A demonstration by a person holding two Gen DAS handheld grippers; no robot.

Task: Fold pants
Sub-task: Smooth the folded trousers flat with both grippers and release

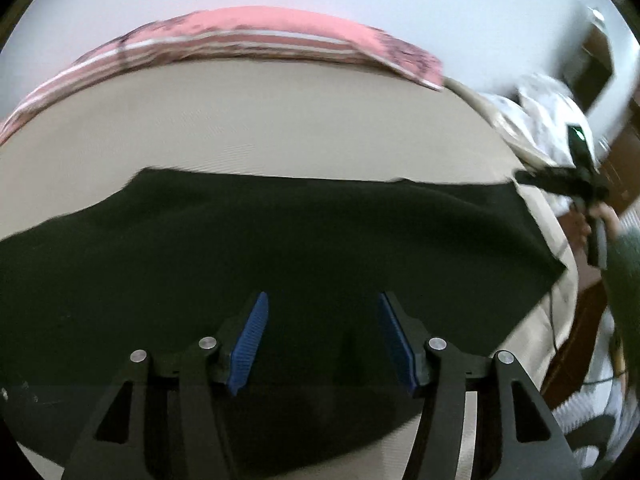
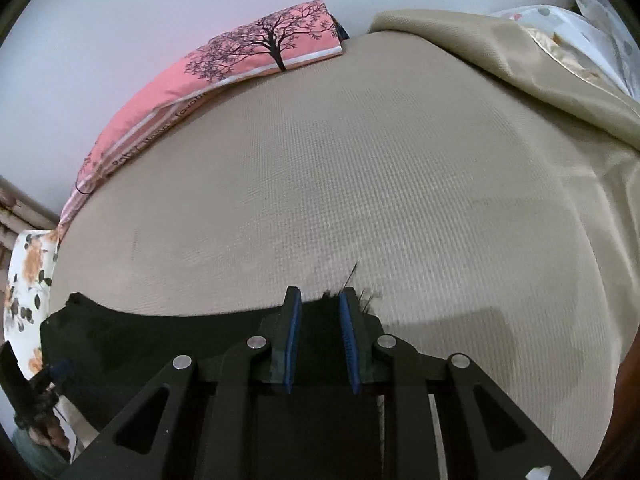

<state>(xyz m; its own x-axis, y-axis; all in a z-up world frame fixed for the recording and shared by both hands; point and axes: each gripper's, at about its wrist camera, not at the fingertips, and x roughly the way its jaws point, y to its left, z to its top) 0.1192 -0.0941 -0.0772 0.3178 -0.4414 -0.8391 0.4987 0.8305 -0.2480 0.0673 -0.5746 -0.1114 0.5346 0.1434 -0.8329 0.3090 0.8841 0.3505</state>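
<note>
Black pants (image 1: 280, 240) lie spread flat on a beige bed sheet (image 1: 280, 120). My left gripper (image 1: 322, 298) hovers over them, its blue pads wide apart and nothing pinched between them. In the right wrist view the pants (image 2: 160, 340) end in a frayed corner that sits between the pads of my right gripper (image 2: 320, 294). Those pads stand a little apart and do not press the cloth. The right gripper (image 1: 560, 184) also shows at the pants' far right corner in the left wrist view, held by a hand.
A pink pillow (image 2: 260, 48) with a tree print lies along the wall at the bed's far side. A rumpled beige blanket (image 2: 560, 92) and white dotted bedding (image 1: 548, 120) pile up at the right. A floral pillow (image 2: 28, 272) sits at the left edge.
</note>
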